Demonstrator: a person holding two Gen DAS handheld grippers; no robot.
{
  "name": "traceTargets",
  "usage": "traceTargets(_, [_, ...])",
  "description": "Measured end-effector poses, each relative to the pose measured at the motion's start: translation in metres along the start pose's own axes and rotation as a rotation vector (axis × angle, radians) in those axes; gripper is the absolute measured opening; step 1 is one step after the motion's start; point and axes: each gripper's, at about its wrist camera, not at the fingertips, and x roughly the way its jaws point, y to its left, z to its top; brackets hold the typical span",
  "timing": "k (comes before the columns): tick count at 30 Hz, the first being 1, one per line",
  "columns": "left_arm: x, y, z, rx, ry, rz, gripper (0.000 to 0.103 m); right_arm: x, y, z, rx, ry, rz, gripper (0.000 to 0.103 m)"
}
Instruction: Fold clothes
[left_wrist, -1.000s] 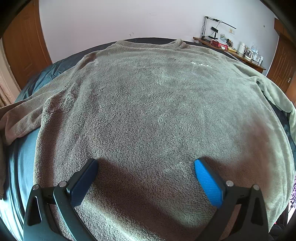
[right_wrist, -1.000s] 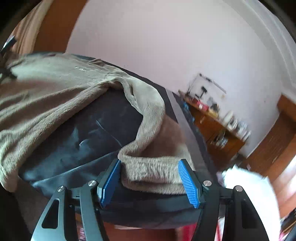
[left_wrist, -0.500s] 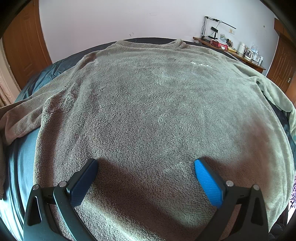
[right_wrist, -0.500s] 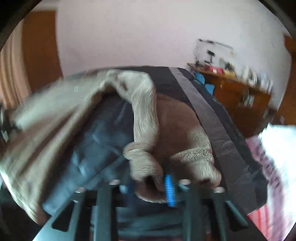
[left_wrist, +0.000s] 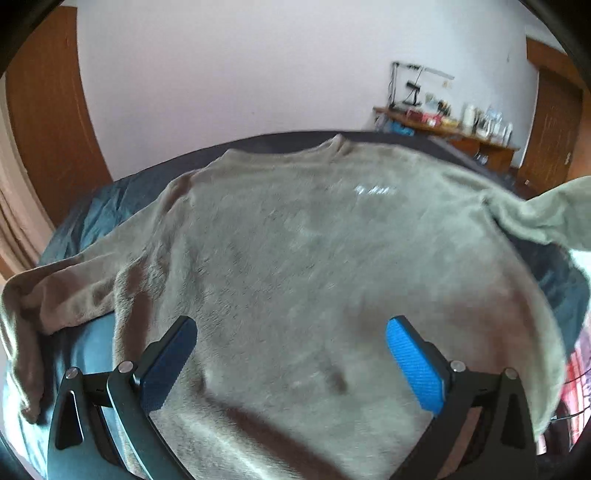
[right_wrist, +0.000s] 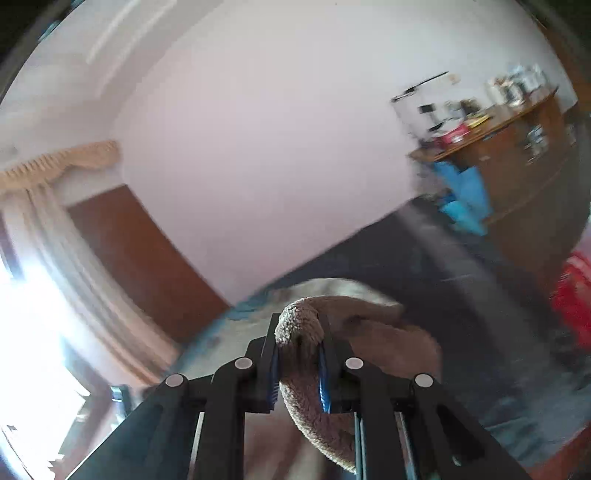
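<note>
A: Sweater is lying flat, front up, across the bed; only the left wrist view is showing us that. Left gripper is hovering over the hem, fingers wide apart, gripping nothing.

B: Right wrist view is giving us the cuff instead, clamped between the right gripper fingers.

A: A second ago those fingers were spread around the cuff on the bed; now we are seeing the sleeve lifted.
</note>
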Motion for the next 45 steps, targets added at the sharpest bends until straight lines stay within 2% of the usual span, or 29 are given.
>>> traceTargets(5, [0.0,-0.011,0.007,-0.011,-0.004,-0.057,0.103,0.029,0.04,-0.002,0.03,0.055,0.178,0.018])
traceTargets(7, [0.0,-0.015,0.01,-0.016,-0.006,-0.079,0.103,0.053,0.054,-0.011,0.023,0.119,0.238,0.019])
traceTargets(8, [0.0,-0.018,0.011,-0.018,-0.007,-0.091,0.103,0.067,0.059,-0.018,0.013,0.161,0.241,0.021])
traceTargets(9, [0.0,-0.02,0.011,-0.017,-0.004,-0.101,0.103,0.081,0.064,-0.025,0.003,0.204,0.241,0.032])
traceTargets(10, [0.001,-0.022,0.01,-0.015,-0.001,-0.108,0.103,0.095,0.069,-0.032,-0.007,0.246,0.242,0.056])
traceTargets(11, [0.002,-0.025,0.009,-0.013,0.003,-0.116,0.103,0.104,0.067,-0.037,-0.004,0.267,0.231,0.067])
traceTargets(12, [0.005,-0.027,0.008,-0.015,0.011,-0.127,0.103,0.112,0.065,-0.042,0.001,0.286,0.219,0.072])
traceTargets(15, [0.014,-0.029,0.006,-0.032,0.048,-0.174,0.103,0.122,0.05,-0.048,0.025,0.292,0.215,0.072])
traceTargets(18, [0.024,-0.026,0.003,-0.077,0.094,-0.242,0.103,0.116,0.03,-0.047,0.063,0.249,0.185,0.073])
traceTargets(22, [0.029,-0.026,0.001,-0.112,0.123,-0.295,0.103,0.086,0.005,-0.048,0.058,0.131,0.041,0.073])
traceTargets(26, [0.03,-0.03,-0.001,-0.124,0.145,-0.324,0.103,0.06,-0.002,-0.058,-0.047,0.036,-0.127,0.073])
traceTargets(28, [0.031,-0.031,-0.001,-0.141,0.164,-0.356,0.103,0.052,0.006,-0.066,-0.121,0.02,-0.152,0.073])
traceTargets(31, [0.03,-0.035,-0.001,-0.14,0.164,-0.351,0.103,0.048,0.022,-0.077,-0.263,0.019,-0.177,0.073])
traceTargets(34, [0.029,-0.037,-0.002,-0.134,0.164,-0.337,0.103,0.051,0.048,-0.093,-0.42,0.068,-0.132,0.073])
traceTargets(36, [0.029,-0.036,-0.004,-0.138,0.169,-0.339,0.103,0.052,0.067,-0.108,-0.529,0.124,-0.065,0.073])
traceTargets(43, [0.033,-0.025,-0.008,-0.173,0.183,-0.333,0.103,0.079,0.114,-0.167,-0.923,0.252,-0.078,0.073])
traceTargets(45, [0.032,-0.024,-0.01,-0.169,0.183,-0.336,0.103,0.094,0.11,-0.171,-0.92,0.3,-0.104,0.073])
